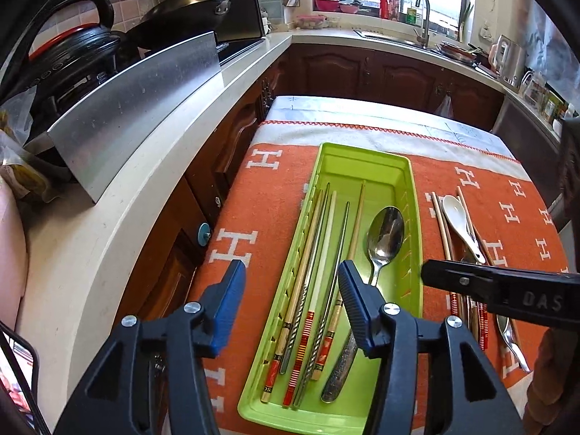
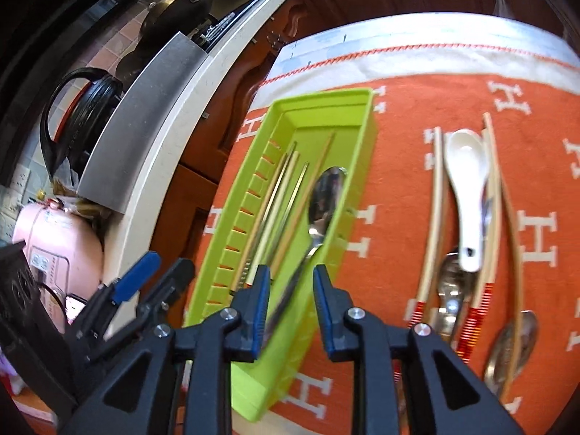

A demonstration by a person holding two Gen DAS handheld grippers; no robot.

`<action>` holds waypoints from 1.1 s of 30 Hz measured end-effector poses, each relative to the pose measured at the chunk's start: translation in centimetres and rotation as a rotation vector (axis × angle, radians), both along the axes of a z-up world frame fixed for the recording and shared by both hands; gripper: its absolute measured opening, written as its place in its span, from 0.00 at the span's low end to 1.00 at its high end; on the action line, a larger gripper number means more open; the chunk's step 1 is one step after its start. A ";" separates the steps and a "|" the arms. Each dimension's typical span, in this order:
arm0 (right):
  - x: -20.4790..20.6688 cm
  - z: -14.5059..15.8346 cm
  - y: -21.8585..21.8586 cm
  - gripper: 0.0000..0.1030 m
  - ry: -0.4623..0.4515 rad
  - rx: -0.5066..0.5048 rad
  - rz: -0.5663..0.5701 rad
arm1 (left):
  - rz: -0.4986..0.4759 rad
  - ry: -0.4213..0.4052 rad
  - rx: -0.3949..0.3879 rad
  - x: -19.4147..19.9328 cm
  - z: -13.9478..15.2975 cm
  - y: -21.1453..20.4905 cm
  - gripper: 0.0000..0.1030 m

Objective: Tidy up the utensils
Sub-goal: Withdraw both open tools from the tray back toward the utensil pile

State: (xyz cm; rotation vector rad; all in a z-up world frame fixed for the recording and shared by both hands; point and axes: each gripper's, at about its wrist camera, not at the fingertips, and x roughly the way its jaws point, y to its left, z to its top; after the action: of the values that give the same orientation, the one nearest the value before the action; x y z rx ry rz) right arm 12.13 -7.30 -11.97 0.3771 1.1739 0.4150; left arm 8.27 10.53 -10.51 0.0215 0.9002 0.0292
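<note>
A green utensil tray [image 1: 366, 156] [image 2: 357, 145] lies on an orange cloth. In it are several chopsticks [image 1: 315, 253] [image 2: 275, 199] and a metal spoon [image 1: 385, 233] [image 2: 326, 195]. My left gripper [image 1: 290, 290] is open above the tray's near left part. My right gripper [image 2: 291, 290] is open, its fingers on either side of the spoon's handle over the tray's near end; it shows in the left wrist view [image 1: 471, 284]. To the right of the tray lie a white ceramic spoon [image 1: 460, 223] [image 2: 467, 181], more chopsticks [image 2: 435, 210] and metal spoons [image 2: 449, 290].
The orange cloth [image 1: 253, 217] [image 2: 398, 217] covers a small table. A white counter [image 1: 145, 166] runs along the left with a steel splash guard [image 1: 145, 108], kettle [image 1: 79, 50] and wok [image 1: 181, 11]. A sink [image 1: 406, 36] stands at the back.
</note>
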 end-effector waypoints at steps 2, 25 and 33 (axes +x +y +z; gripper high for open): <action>-0.7 0.5 -0.7 0.24 -0.026 -0.021 0.002 | 0.001 0.000 0.002 -0.2 0.2 -0.1 0.50; -4.5 0.1 -11.1 0.24 -0.087 -0.156 -0.138 | -0.092 0.013 0.041 -0.9 1.2 -6.3 0.58; -5.3 -0.8 -13.3 0.24 -0.088 -0.163 -0.166 | -0.152 0.044 0.021 -1.1 0.2 -9.0 0.60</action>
State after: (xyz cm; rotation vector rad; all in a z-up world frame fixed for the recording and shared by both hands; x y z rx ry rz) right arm 6.83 -20.62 -12.76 0.3090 1.0738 0.1877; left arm 7.19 1.50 -10.29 0.1101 0.9399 -0.1034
